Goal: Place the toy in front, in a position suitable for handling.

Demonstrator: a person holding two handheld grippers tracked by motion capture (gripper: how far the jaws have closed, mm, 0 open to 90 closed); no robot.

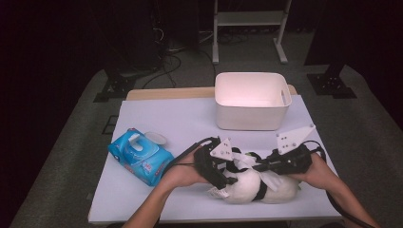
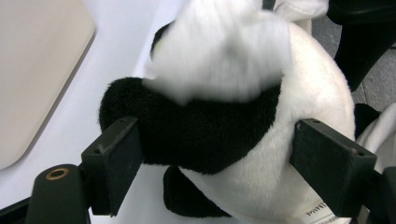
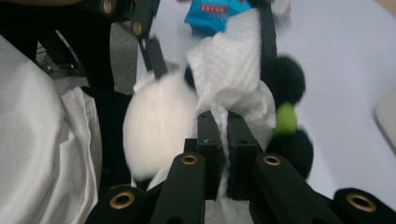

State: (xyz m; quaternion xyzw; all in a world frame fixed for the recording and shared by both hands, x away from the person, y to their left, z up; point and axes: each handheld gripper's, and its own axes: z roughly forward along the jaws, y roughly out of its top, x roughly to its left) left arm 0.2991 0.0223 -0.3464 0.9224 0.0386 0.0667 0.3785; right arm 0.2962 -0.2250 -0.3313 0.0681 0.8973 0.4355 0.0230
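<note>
A black-and-white panda plush (image 1: 252, 187) lies near the table's front edge. My left gripper (image 1: 230, 180) grips it from the left. In the left gripper view the two jaws press on either side of the panda's body (image 2: 243, 116), so this gripper (image 2: 219, 158) is shut on it. My right gripper (image 1: 259, 166) comes in from the right and is shut on a white wet wipe (image 3: 229, 60). In the right gripper view the wipe is pinched between the closed jaws (image 3: 223, 135) and drapes onto the panda (image 3: 159, 116). The wipe (image 2: 224, 51) looks blurred over the plush.
A blue pack of wet wipes (image 1: 140, 156) with its white flap open lies at the left of the white table cover (image 1: 180, 118). A white plastic bin (image 1: 252, 102) stands at the back centre. Both hands rest close together at the front edge.
</note>
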